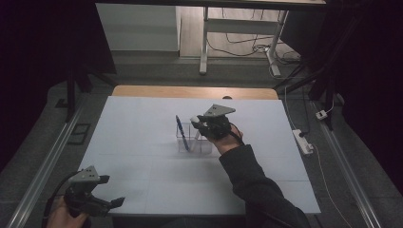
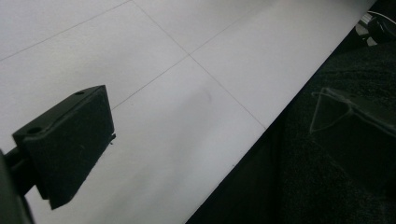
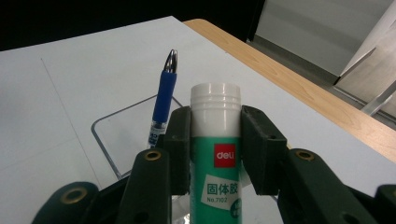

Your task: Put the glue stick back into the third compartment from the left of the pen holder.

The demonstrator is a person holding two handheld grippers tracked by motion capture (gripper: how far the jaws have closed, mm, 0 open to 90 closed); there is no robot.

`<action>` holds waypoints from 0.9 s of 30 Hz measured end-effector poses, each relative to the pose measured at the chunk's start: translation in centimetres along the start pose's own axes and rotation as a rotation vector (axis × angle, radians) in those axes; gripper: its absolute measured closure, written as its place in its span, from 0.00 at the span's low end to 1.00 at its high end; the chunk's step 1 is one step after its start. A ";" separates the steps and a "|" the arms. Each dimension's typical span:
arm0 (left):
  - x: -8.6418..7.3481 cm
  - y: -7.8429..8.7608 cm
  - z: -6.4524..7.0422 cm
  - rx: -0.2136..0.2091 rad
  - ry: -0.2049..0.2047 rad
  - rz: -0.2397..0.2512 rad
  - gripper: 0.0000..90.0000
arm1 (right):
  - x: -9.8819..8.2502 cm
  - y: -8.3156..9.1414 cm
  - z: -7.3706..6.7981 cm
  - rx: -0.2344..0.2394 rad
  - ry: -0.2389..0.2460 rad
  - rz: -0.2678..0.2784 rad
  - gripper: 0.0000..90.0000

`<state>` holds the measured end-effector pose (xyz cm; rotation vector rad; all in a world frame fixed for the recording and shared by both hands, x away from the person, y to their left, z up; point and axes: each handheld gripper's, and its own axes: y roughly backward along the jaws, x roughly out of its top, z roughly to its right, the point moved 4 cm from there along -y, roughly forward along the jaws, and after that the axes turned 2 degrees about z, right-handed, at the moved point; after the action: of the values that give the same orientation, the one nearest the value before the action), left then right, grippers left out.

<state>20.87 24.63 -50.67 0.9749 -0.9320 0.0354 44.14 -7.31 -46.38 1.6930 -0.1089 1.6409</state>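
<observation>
White table (image 1: 142, 190), clear holder (image 1: 192, 142) with blue pen (image 1: 181, 132), right tool (image 3: 215, 154) clamping glue stick (image 3: 215, 140)

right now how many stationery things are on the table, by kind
pens: 1, the blue pen standing in the organiser
glue sticks: 1, the green and white glue stick clamped in the right gripper
clear organisers: 1, the clear organiser
total: 3

A wooden table (image 1: 142, 90) bears white paper (image 1: 133, 142) with a clear organizer (image 1: 183, 142).
</observation>
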 end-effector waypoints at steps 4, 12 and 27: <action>0.0 0.0 0.0 0.000 -0.001 0.000 0.00 | -0.3 -0.2 -0.2 0.005 0.012 -0.011 0.71; 0.0 0.0 0.0 0.000 0.000 -0.002 0.00 | 0.0 0.1 -0.5 0.004 -0.006 -0.012 0.59; 0.0 0.0 0.0 0.001 -0.002 -0.003 0.00 | 0.8 1.7 -0.7 0.007 -0.019 -0.021 0.52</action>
<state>20.87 24.61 -50.69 0.9774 -0.9322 0.0319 42.76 -7.73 -45.02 1.7102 -0.0940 1.6117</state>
